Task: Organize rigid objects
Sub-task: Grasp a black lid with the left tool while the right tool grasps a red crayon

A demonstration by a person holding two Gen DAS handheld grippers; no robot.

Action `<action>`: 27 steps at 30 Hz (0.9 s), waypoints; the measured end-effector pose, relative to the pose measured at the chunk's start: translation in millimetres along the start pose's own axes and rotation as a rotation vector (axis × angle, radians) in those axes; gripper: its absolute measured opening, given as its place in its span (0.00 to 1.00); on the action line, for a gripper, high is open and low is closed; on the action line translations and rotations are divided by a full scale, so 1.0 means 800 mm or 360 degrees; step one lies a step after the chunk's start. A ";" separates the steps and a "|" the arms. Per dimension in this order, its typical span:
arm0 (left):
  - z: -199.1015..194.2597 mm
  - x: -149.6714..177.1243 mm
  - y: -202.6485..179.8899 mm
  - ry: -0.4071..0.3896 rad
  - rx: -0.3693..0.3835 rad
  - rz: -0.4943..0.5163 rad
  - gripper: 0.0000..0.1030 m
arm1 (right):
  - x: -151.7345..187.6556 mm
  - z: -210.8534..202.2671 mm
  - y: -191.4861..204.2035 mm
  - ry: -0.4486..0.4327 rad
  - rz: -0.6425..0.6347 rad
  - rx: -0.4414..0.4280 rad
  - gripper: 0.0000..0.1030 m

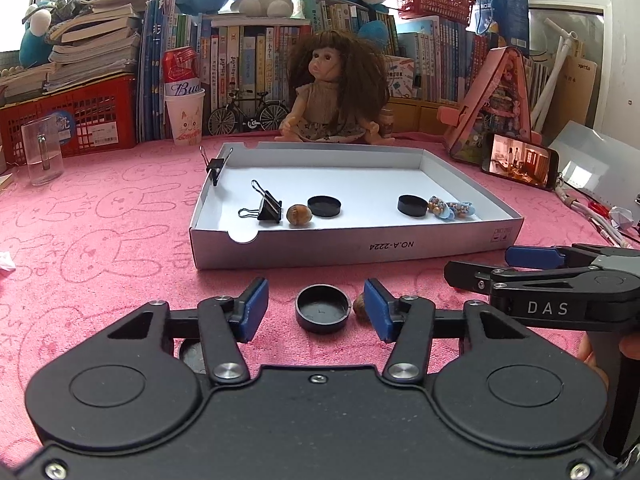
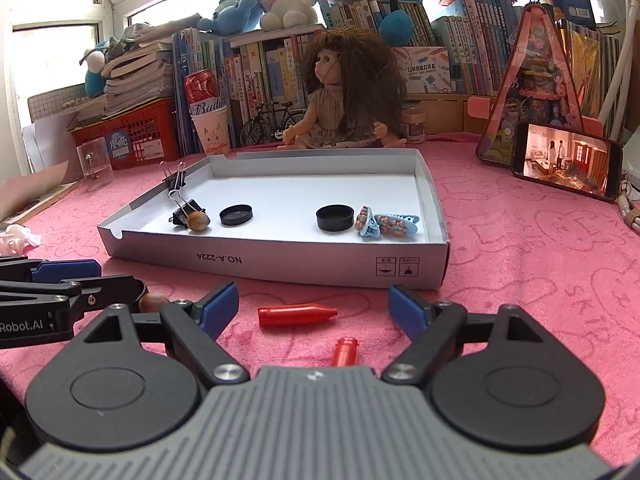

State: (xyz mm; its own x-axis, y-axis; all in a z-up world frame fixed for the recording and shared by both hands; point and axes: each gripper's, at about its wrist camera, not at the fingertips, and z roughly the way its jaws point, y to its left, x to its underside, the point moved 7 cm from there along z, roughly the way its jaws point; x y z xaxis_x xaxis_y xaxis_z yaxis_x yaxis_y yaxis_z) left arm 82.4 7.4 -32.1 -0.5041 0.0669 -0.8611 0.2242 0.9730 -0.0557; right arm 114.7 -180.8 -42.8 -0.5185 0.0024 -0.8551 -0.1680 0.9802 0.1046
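A black round cap [image 1: 322, 308] lies on the pink cloth between the blue pads of my left gripper [image 1: 316, 308], which stands open around it without touching. A brown nut [image 1: 359, 306] sits against the right pad. My right gripper [image 2: 314, 306] is open around a red bullet-shaped piece [image 2: 296, 315]; a second red piece [image 2: 345, 351] lies nearer the camera. Behind stands a shallow white box [image 1: 360, 249] holding a binder clip [image 1: 266, 207], another nut [image 1: 299, 214], two black caps [image 1: 324, 205] and blue beaded hair clips [image 1: 450, 208]. Another binder clip [image 1: 216, 165] grips its left wall.
A doll [image 1: 334, 92] sits behind the box. A phone [image 1: 520, 160] showing video leans at the right, with cables beyond it. A glass cup [image 1: 42, 154], red crate [image 1: 76, 120], paper cup [image 1: 186, 118] and shelved books line the back.
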 end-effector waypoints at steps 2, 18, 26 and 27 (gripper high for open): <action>0.002 0.002 0.000 0.0006 -0.0002 -0.0002 0.47 | 0.002 0.002 0.001 0.0010 -0.0012 0.0007 0.87; -0.002 0.007 -0.002 0.0000 -0.0005 0.0034 0.44 | 0.002 0.002 0.011 -0.0010 -0.0114 0.0058 0.88; 0.011 0.011 0.000 0.0028 -0.0059 0.0017 0.42 | 0.002 -0.001 0.013 -0.0021 -0.0110 0.0065 0.87; 0.012 0.010 0.000 0.0028 -0.0061 0.0020 0.42 | 0.002 -0.001 0.013 -0.0022 -0.0110 0.0063 0.87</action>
State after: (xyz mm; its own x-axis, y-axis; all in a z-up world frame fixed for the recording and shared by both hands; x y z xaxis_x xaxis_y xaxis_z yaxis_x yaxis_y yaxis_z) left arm 86.4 5.8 -44.2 -0.5160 0.0830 -0.8525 0.1990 0.9797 -0.0250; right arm 111.1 -170.7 -42.5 -0.4952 -0.0630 -0.8665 -0.1696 0.9852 0.0253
